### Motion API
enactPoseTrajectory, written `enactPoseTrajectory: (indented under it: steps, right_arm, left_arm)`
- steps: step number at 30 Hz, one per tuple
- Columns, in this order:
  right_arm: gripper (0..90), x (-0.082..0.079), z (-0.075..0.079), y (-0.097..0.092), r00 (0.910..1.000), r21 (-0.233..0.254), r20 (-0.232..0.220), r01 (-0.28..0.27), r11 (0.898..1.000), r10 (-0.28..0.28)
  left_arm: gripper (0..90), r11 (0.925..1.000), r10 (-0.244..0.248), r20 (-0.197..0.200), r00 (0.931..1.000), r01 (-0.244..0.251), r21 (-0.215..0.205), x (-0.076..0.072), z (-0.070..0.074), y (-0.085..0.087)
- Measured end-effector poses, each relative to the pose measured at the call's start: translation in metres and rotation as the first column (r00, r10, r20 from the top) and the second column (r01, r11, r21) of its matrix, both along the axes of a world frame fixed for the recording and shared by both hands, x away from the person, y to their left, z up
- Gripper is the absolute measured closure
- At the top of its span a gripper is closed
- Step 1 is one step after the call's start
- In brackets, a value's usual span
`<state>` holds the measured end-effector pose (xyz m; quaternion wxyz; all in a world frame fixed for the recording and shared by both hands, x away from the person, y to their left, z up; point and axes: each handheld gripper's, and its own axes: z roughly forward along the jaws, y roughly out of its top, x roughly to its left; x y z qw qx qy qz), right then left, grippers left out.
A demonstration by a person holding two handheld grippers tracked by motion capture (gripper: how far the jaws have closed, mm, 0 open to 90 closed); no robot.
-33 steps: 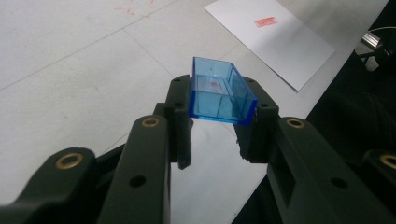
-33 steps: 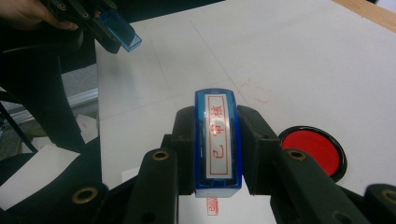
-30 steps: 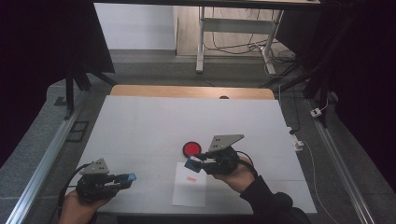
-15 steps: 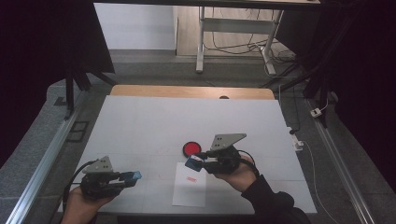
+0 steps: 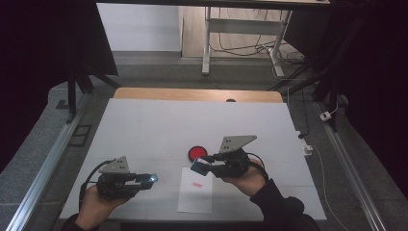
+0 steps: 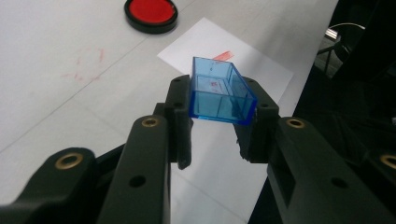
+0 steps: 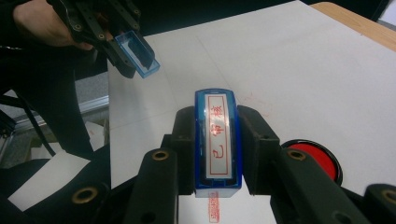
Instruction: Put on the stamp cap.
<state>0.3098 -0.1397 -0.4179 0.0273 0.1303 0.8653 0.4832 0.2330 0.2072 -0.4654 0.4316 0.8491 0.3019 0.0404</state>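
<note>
My left gripper (image 5: 144, 180) is shut on a clear blue stamp cap (image 6: 219, 91), held above the white table to the left of a white paper sheet (image 5: 195, 197). My right gripper (image 5: 201, 166) is shut on a blue stamp (image 7: 217, 135) with a white label in red characters, held over the sheet's far end. The sheet bears a red stamp print (image 5: 196, 184), which lies just below the stamp (image 7: 212, 205). A round red ink pad (image 5: 197, 153) lies just beyond the right gripper's tips. The right gripper view also shows the left gripper (image 7: 128, 58) with the cap (image 7: 137, 52), well apart from the stamp.
The white table top (image 5: 192, 125) has a wooden strip (image 5: 192, 94) along its far edge. Metal rails (image 5: 43, 173) run along both sides. A cable and a small plug (image 5: 327, 116) lie off the table's right edge. The sheet reaches nearly to the near table edge.
The left gripper with the blue cap has moved to the right, nearer the paper sheet. The right gripper with the stamp has stayed where it was.
</note>
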Motion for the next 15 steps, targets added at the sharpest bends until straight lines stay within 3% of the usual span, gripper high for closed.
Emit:
enactPoseTrajectory:
  steps: [15]
  right_arm:
    - [70.0, 0.001, 0.005, -0.001, 0.9995, 0.022, -0.007, -0.032, 0.999, 0.032]
  left_arm:
    - [68.0, 0.9932, -0.113, 0.017, 0.9935, 0.113, -0.027, 0.019, 0.002, -0.029]
